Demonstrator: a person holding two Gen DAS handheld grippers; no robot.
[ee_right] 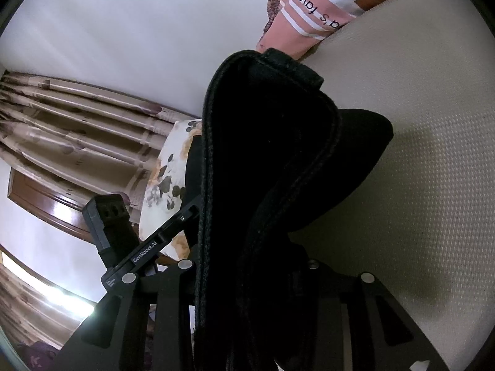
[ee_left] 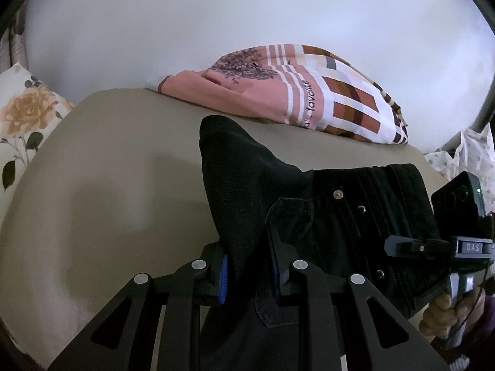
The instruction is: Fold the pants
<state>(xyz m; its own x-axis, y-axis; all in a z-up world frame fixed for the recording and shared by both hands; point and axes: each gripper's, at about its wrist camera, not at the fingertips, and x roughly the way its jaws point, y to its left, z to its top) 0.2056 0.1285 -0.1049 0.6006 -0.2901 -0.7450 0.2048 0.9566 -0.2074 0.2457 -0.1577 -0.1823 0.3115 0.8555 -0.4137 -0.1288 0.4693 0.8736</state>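
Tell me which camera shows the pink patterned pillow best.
The left wrist view: the whole pink patterned pillow lies at the far edge of the bed. The right wrist view catches only its corner at the top, behind the black pants.

The left wrist view looks forward and down along its own claw (ee_left: 250,275), very near the black pants (ee_left: 278,191) bunched between the fingers, out over the beige bed (ee_left: 108,160) towards a pink patterned pillow (ee_left: 303,92) and the pale wall (ee_left: 216,9) behind it. The right claw (ee_left: 399,245) shows at that view's right edge. The right wrist view sits rolled to one side, just as near, with the pants (ee_right: 263,154) filling its middle and hiding its own fingers. Both views share the pants, the bed (ee_right: 433,123), the pink pillow (ee_right: 309,9), a floral cushion (ee_left: 27,114) (ee_right: 161,179), and the wall (ee_right: 123,15).
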